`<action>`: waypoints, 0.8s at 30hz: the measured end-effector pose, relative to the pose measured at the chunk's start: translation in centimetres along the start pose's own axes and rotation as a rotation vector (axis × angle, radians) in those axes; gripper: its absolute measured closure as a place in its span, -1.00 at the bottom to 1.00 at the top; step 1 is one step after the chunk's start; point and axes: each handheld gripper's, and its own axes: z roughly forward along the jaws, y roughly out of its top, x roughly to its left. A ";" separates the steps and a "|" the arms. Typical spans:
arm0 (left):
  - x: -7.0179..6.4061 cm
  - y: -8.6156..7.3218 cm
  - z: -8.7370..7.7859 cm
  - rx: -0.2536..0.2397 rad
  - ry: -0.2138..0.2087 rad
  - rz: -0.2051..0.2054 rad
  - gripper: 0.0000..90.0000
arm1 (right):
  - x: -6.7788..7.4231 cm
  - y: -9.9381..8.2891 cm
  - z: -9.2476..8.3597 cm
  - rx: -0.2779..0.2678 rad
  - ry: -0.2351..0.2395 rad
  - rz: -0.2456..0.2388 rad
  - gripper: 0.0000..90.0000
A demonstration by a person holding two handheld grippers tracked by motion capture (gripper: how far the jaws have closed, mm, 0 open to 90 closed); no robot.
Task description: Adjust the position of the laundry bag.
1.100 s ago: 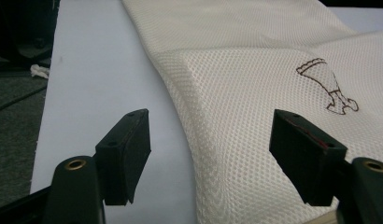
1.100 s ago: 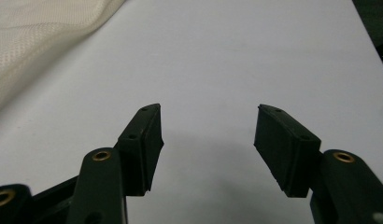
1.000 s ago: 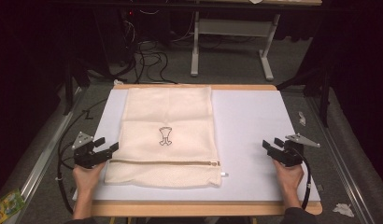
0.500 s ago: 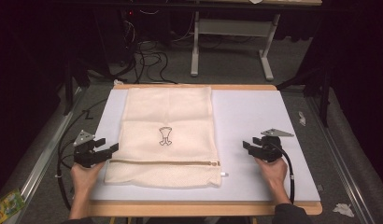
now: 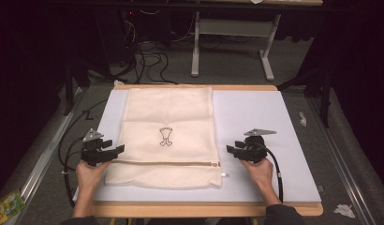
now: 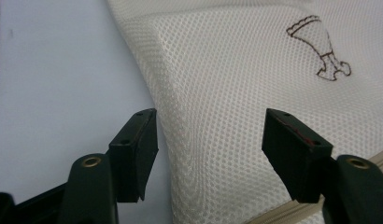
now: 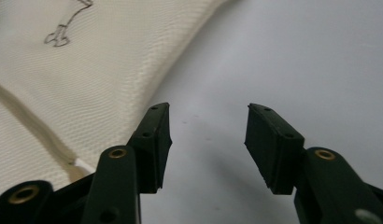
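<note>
fingers: both released, closing in | left (image 5: 116, 149) straddles mesh bag (image 5: 169, 110) edge | right (image 5: 230, 150) beside it

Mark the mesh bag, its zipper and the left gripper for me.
mesh bag (image 5: 171, 110): high view, on the upper cloth panel.
zipper (image 5: 166, 162): high view, midway along the tan strip.
left gripper (image 5: 116, 150): high view, between its jaw tips at the bag's left edge.

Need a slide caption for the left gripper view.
Open left hand-held gripper straddling the left edge of a cream mesh bag on a white table.
</note>
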 end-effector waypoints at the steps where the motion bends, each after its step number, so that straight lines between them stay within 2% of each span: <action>1: 0.0 0.1 0.2 0.005 0.008 0.000 -0.14 | 0.3 0.0 0.2 -0.001 0.009 -0.007 0.17; 6: -0.2 0.3 0.7 0.039 0.027 -0.015 -0.11 | 1.3 0.5 1.0 0.016 0.042 -0.005 0.18; 10: 0.1 0.3 0.9 0.064 0.033 -0.043 -0.10 | 2.0 1.1 1.7 0.039 0.060 -0.016 0.21; 14: 0.3 0.3 1.1 0.078 0.042 -0.056 -0.08 | 2.5 1.7 2.7 0.069 0.057 -0.017 0.24; 20: 0.2 0.2 1.6 0.078 0.039 -0.073 0.03 | 3.1 1.9 3.5 0.080 0.061 -0.008 0.32; 24: 0.0 0.2 1.9 0.089 0.043 -0.065 0.16 | 3.3 2.2 4.5 0.116 0.061 -0.010 0.51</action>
